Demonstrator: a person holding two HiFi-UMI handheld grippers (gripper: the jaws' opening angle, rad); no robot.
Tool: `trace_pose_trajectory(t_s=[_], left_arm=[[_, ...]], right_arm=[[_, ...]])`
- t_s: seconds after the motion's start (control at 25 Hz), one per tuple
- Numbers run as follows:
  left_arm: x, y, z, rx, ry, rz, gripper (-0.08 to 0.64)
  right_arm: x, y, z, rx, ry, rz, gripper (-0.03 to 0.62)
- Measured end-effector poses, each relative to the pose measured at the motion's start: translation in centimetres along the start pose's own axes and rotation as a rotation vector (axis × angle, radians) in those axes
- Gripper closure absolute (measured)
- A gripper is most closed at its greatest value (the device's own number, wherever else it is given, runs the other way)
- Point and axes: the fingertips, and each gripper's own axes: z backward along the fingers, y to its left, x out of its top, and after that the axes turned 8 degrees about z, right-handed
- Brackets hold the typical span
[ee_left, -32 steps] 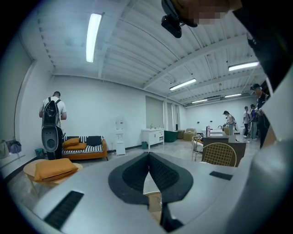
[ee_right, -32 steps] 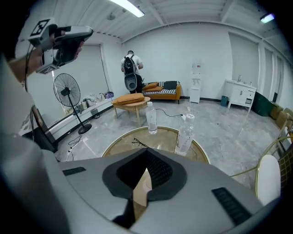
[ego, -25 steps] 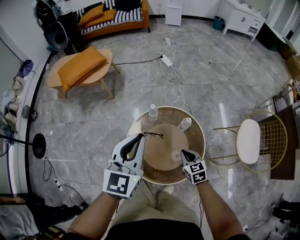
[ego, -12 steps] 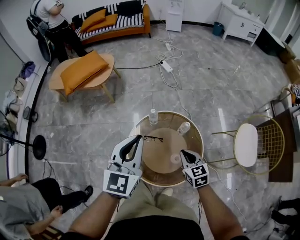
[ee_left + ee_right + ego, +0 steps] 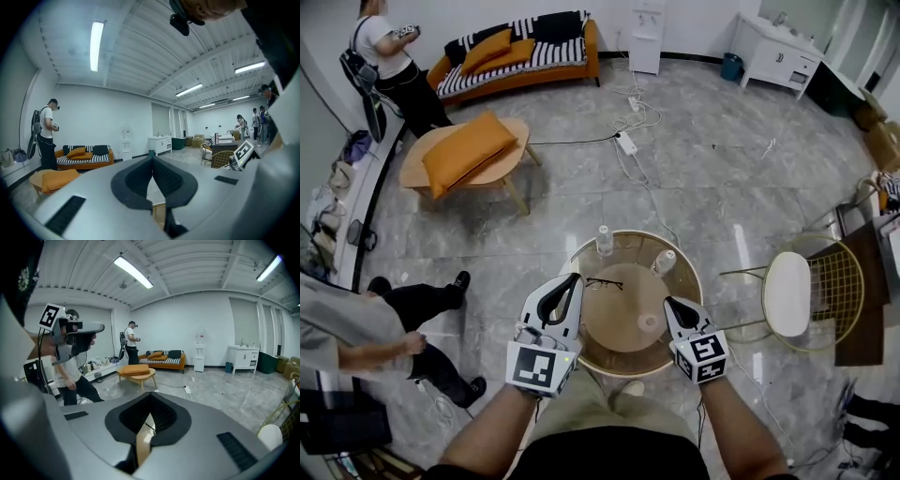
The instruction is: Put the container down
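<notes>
**Container resting on the bench**

The small pale container [image 5: 649,322] is sitting near the round bench's [image 5: 614,298] right edge. Just beside it the right claw [image 5: 669,303] is hovering, jaws together and empty. The left claw [image 5: 573,278], likewise closed on nothing, is hanging over the left rim.

The head view looks steeply down on the round bench [image 5: 619,319], with the left gripper [image 5: 571,279] and right gripper [image 5: 669,303] close below. Each gripper view sits just behind its own jaws, facing across the room. All three share the striped sofa [image 5: 516,47] and orange cushion [image 5: 467,150].
</notes>
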Motion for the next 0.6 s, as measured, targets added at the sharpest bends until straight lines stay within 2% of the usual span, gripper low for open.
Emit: trace_pose_trajectory(t_s=[0.28,0.6], left_arm=[[1.3,-0.6,-0.2,-0.008,-0.021,-0.016,0.545],[2.2,-2.0,0.2,-0.028,-0.030,-0.017,0.545]], right_arm=[[4.5,-0.4,2.6,-0.021,-0.070,0.033,0.578],[7.8,-1.0,5.4,-0.039,-0.108,0.038,0.578]])
